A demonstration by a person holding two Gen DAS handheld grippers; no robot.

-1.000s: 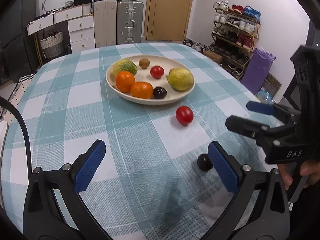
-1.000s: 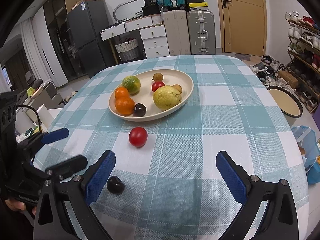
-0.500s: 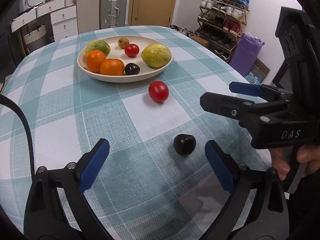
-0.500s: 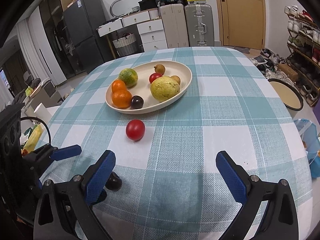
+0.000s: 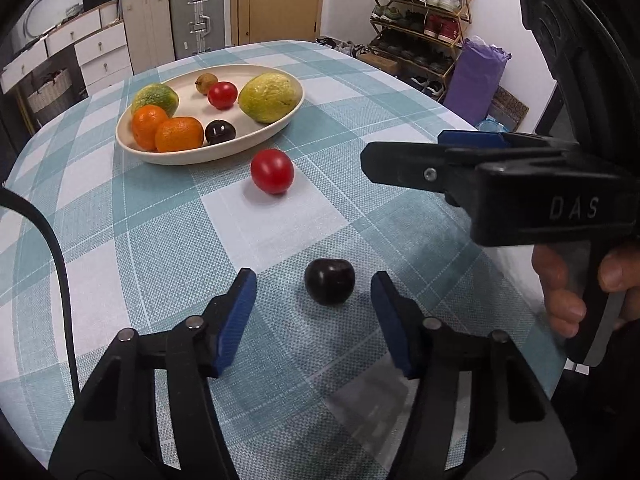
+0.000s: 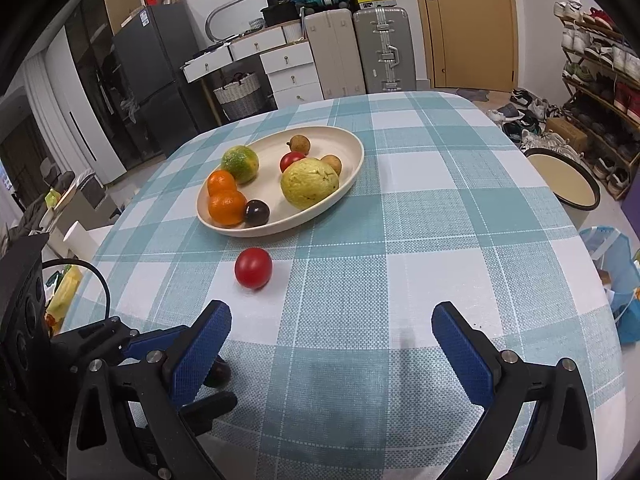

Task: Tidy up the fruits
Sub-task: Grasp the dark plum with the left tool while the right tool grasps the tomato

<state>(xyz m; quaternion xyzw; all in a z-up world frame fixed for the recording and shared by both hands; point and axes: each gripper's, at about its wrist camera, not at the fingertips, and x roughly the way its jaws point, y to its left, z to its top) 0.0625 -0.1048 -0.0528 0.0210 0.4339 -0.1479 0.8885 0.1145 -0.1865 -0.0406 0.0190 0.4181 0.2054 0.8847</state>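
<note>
Home: shoe rack (image 5: 420,20), fridge (image 6: 156,68), suitcases (image 6: 356,52)

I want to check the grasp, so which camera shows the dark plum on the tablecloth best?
The left wrist view: the dark plum lies in full sight between the left gripper jaws, which have just been closing but are not yet touching it. In the right wrist view it is mostly hidden behind a blue pad.

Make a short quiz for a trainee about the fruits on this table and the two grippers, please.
1. True or false: the red tomato lies inside the plate.
2. Which fruit sits between the left gripper fingers?
A. orange
B. dark plum
C. guava
3. Fill in: the right gripper is ____ and holds nothing.

Key:
1. false
2. B
3. open
</note>
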